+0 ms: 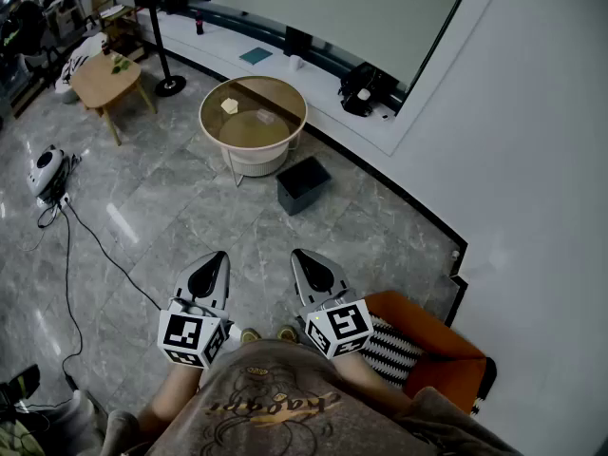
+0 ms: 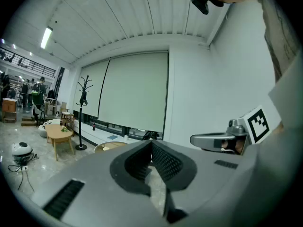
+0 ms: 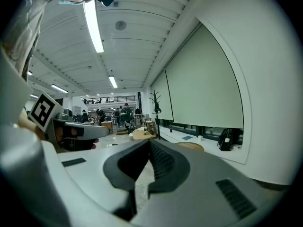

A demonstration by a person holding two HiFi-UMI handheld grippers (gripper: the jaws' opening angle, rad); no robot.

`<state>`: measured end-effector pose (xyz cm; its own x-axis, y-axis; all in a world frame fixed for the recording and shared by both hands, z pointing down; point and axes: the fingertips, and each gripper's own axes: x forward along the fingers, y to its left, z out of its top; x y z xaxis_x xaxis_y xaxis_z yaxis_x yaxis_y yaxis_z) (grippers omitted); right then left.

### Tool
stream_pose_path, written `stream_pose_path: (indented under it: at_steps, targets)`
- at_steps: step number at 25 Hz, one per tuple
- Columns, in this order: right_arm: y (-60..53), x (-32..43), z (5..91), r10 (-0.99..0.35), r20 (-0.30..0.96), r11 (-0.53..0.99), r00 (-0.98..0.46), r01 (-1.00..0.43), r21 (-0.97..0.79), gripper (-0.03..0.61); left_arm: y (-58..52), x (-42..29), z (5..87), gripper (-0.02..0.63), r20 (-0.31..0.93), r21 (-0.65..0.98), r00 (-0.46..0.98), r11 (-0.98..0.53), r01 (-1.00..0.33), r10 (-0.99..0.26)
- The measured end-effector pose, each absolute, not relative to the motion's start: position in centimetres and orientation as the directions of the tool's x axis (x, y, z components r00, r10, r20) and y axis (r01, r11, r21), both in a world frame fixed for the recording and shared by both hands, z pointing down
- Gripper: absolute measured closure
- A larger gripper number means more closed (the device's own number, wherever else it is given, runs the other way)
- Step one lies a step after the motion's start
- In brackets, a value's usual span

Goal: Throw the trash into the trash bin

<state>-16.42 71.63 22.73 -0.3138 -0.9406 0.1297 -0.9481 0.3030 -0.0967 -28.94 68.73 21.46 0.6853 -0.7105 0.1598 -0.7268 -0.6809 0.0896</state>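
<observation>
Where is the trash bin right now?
In the head view, the dark trash bin sits on the floor near the middle of the picture, close beside the round table, on its right.

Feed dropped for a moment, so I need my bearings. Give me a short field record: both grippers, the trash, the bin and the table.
left gripper: shut, nothing between the jaws
right gripper: shut, nothing between the jaws
trash: pale scrap lying on the round table, not yet picked up
round table: ahead of both grippers, glass-like top
trash bin: dark, square, on the floor beside the table on its near right side
bin contents: too dark to tell
cable: on the floor, off to the left
</observation>
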Motion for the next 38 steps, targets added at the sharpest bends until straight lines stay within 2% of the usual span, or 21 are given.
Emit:
stream_pose_path:
  at_steps: [20, 38]
  targets:
    - [71.8, -19.3, 24.1, -0.955, 0.107, 0.261, -0.277, -0.955, -0.144, 0.56, 67.1, -31.7, 23.6, 0.594, 0.171, 0.083, 0.73, -0.728, -0.68, -0.662]
    - [62.1, -18.4, 26.1, -0.958, 0.118, 0.244, -0.261, -0.96, -0.14, 0.56, 57.5, -30.8, 24.0, 0.594, 0.146, 0.092, 0.735, -0.731, -0.676, -0.662]
